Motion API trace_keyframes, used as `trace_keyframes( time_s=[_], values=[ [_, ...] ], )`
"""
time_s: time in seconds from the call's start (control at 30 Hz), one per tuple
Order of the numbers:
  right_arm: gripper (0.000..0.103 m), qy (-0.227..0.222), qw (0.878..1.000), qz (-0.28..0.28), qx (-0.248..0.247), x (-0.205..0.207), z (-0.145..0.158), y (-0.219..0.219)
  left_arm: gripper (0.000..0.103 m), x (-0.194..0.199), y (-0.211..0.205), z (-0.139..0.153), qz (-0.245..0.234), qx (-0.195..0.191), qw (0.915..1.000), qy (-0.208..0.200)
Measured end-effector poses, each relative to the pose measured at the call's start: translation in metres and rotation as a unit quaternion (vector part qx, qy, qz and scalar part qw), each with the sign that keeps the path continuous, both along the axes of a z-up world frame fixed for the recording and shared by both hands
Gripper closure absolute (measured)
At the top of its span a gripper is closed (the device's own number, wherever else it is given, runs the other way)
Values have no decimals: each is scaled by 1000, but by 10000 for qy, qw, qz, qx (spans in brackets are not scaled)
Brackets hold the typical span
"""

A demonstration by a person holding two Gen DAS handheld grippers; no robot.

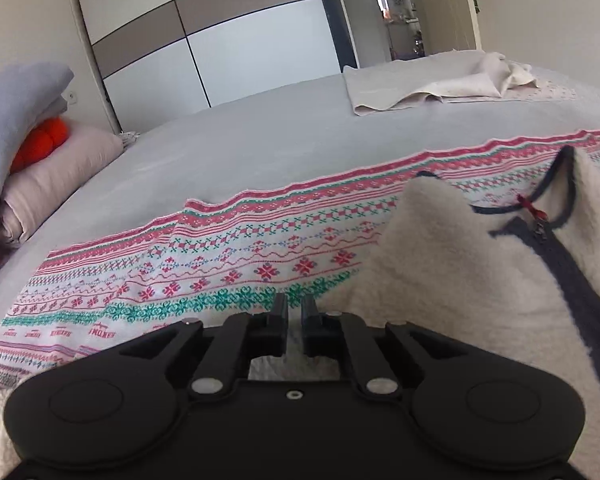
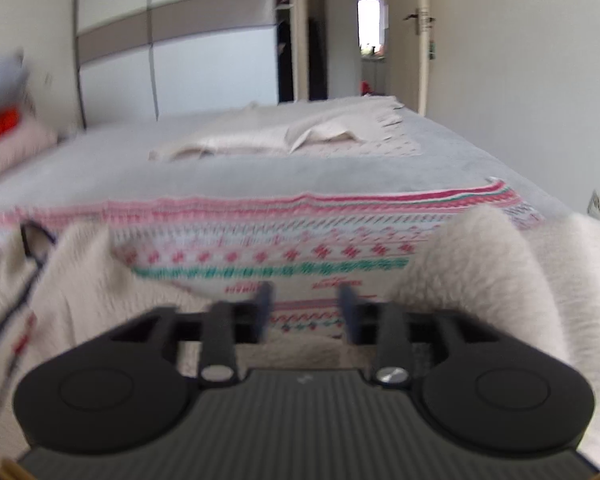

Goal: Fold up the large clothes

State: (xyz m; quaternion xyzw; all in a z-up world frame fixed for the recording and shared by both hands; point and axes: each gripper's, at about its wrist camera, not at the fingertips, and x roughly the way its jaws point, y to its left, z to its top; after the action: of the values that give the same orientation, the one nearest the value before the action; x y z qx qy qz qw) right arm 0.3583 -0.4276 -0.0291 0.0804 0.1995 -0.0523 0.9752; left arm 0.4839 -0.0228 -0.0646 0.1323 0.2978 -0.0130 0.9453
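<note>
A cream fleece jacket (image 1: 460,264) with a dark zip and navy trim lies on a red, green and white patterned cloth (image 1: 220,256) spread over the bed. My left gripper (image 1: 294,312) sits low at the jacket's near edge with its jaws nearly together; fleece shows under them, and I cannot tell if it is pinched. In the blurred right wrist view, my right gripper (image 2: 306,304) is open over the patterned cloth (image 2: 300,240), with raised jacket folds (image 2: 496,264) on both sides.
The bed has a grey cover (image 1: 260,132). A beige blanket (image 1: 440,80) lies crumpled at its far end. Folded grey and pink bedding with an orange item (image 1: 40,140) is stacked at the left. A wardrobe (image 1: 204,32) and a doorway stand beyond.
</note>
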Motion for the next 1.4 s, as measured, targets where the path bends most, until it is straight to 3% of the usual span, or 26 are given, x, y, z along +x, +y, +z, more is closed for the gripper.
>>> trace_keyframes(
  time_s=[0.1,0.17,0.2,0.23,0.27,0.43,0.57,0.6,0.67,0.73,0.8,0.87,0.9,1.0,1.1,1.2,1.27,1.3,1.37,1.4],
  values=[
    [43,-218,9977,-554,336,-31,16,-43,78,-14,-5,11,118,-183,9997,114],
    [27,-430,9931,-987,474,-56,22,-74,65,-22,-12,15,165,-117,9998,31],
    [11,-534,9883,-1336,512,-68,23,-90,56,-27,-16,18,96,-142,9999,4],
    [9,-676,9827,-1611,605,-81,23,-107,34,-32,-20,21,-21,-238,9997,35],
    [9,-766,9775,-1817,744,-93,21,-125,19,-38,-25,24,-121,-357,9993,52],
    [9,-596,9385,-3009,1583,-111,-7,-219,16,-61,-70,32,-563,-586,9966,105],
    [12,-652,9208,-2905,2521,-94,-35,-273,16,-80,-121,31,-1025,-694,9920,241],
    [17,-728,9165,-2896,2662,-91,-39,-280,16,-84,-135,30,-1150,-685,9907,228],
    [38,-914,9132,-2817,2800,-88,-42,-289,16,-90,-163,25,-1402,-684,9876,179],
    [90,-1025,9159,-2459,3001,-82,-38,-295,16,-92,-187,18,-1649,-734,9835,133],
    [92,-1198,9315,-2387,2470,-96,-14,-290,16,-94,-206,10,-1809,-903,9792,157],
    [93,-1414,9487,-2392,1506,-112,18,-280,16,-96,-221,3,-1834,-1053,9771,247],
    [94,-1522,9517,-2499,928,-124,35,-277,16,-97,-231,-1,-1875,-1134,9753,268],
    [94,-1564,9416,-2972,-233,-162,58,-279,16,-107,-250,-4,-2030,-1144,9724,149],
    [94,-993,9375,-3215,-890,-181,40,-288,16,-116,-267,-7,-2098,-878,9737,103],
    [94,231,9392,-3260,-1052,-170,-8,-301,16,-115,-273,-8,-2041,-699,9763,162],
    [92,1111,9350,-3321,-567,-161,-40,-315,16,-115,-272,-5,-1957,-778,9773,224],
    [91,1139,9339,-3382,-229,-163,-42,-321,16,-117,-271,-2,-1943,-898,9764,294],
    [66,970,9248,-3677,-109,-168,-30,-319,16,-125,-270,4,-2092,-1170,9698,440],
    [45,971,9195,-3805,-182,-170,-25,-318,16,-134,-272,8,-2231,-1255,9656,450]
  ],
)
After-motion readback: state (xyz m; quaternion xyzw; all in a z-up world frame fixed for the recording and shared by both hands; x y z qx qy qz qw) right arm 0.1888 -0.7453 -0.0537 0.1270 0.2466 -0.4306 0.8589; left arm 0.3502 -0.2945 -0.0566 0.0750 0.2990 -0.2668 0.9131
